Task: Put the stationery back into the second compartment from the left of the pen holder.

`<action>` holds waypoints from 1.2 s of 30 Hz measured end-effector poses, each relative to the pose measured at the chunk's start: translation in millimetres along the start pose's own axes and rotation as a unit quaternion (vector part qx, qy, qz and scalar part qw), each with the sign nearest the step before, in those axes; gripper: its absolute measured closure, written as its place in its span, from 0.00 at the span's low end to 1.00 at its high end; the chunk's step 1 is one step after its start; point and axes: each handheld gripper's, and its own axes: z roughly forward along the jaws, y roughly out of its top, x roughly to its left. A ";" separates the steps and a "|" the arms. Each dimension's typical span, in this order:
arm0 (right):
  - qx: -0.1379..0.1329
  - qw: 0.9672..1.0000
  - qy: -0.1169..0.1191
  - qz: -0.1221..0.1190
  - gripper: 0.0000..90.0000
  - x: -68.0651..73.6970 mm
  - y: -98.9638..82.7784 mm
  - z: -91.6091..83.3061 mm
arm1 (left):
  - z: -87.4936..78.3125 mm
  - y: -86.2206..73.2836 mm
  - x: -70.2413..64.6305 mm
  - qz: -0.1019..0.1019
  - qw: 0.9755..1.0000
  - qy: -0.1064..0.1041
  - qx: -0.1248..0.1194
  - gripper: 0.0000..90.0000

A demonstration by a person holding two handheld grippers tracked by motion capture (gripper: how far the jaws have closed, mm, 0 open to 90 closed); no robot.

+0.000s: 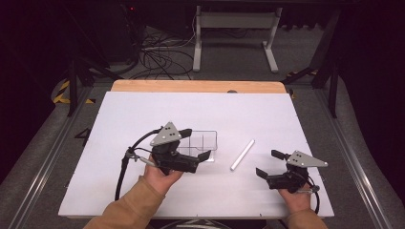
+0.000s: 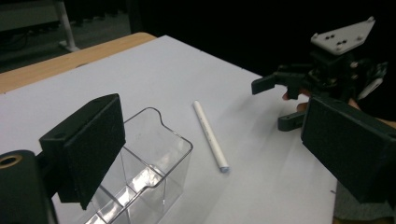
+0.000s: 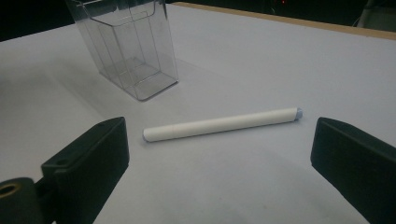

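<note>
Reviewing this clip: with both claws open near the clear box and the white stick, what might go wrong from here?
1. The clear plastic divided box looks light and stands right by the open left claw; a nudge from a jaw could slide or tip it.
2. The white round stick lies flat and loose on the white table sheet; a pinch by the open right claw may roll it away or catch only an end.

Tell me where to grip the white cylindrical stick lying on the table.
Take the white cylindrical stick at mid-length, from above, jaws across its narrow width. It lies flat and bare on the white table, apart from the clear plastic container, with the open right gripper nearest.
</note>
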 end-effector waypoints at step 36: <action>0.010 1.000 0.005 -0.002 0.10 1.4 -2.1 -4.1 | 116.2 14.6 -22.2 0.006 0.993 -0.013 0.116 0.17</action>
